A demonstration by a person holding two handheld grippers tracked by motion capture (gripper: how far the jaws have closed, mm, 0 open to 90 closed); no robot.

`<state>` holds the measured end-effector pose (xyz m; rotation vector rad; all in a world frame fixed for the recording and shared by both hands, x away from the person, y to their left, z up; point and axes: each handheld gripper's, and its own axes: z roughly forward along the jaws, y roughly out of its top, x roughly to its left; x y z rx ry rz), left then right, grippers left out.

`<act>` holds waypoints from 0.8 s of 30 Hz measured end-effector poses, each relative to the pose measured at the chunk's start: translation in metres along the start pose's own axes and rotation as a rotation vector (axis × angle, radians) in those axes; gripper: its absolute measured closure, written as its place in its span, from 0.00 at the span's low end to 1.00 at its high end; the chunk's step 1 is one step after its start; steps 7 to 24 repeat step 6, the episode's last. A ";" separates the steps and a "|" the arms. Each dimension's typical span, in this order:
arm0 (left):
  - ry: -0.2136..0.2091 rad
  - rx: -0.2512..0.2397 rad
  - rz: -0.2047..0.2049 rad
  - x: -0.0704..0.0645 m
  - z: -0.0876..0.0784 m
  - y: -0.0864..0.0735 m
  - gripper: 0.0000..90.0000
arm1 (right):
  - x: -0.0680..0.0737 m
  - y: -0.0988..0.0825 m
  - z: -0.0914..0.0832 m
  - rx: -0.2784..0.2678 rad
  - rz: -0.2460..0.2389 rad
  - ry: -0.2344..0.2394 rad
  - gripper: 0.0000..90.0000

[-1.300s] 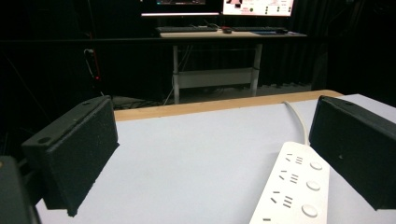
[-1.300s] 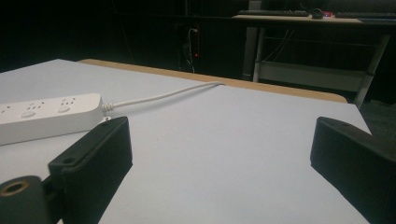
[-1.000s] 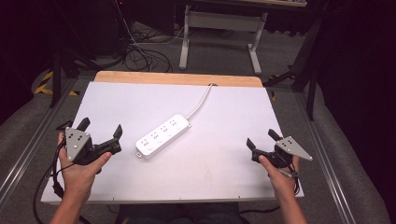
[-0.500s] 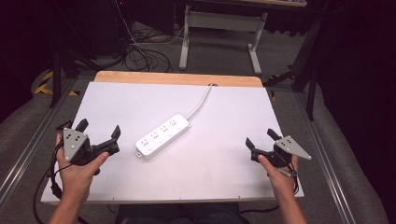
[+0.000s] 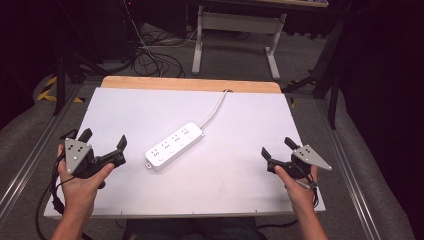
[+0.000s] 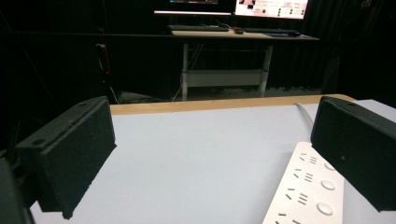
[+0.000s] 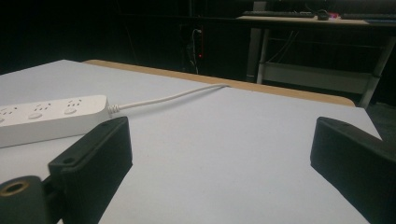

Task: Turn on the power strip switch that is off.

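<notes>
A white power strip [image 5: 174, 145] lies at an angle in the middle of the white table [image 5: 150, 105]. Its white cable [image 5: 212, 112] runs off over the far wooden edge. My left gripper [image 5: 105, 137] is held open near the table's front left, a short way left of the strip, with nothing between its jaws. In the left gripper view [image 6: 215, 140] the strip [image 6: 308, 191] lies low on the right, beside the right jaw. My right gripper [image 5: 276, 146] is open and empty near the front right. In the right gripper view [image 7: 224, 158] the strip [image 7: 46, 116] and cable [image 7: 163, 99] lie off to the left.
A wooden strip [image 5: 190, 84] borders the table's far edge. Beyond it stand a white desk frame [image 5: 235, 22] and tangled floor cables [image 5: 150, 55]. Metal rails [image 5: 350, 165] run along both sides of the table. Lit monitors [image 6: 271, 7] sit on the far desk.
The left gripper has drifted slightly to the left. The right gripper and the power strip have barely moved, and both grippers stay open.
</notes>
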<state>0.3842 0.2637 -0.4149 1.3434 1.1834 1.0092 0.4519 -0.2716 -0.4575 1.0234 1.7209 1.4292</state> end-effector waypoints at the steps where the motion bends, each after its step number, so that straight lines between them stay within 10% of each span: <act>1: 0.001 -0.001 0.000 0.001 0.000 0.000 0.00 | 0.000 0.000 0.000 0.001 0.000 0.000 0.07; 24: 0.006 0.003 -0.004 0.003 0.005 -0.002 0.01 | -0.003 -0.002 0.001 0.000 0.000 0.004 0.06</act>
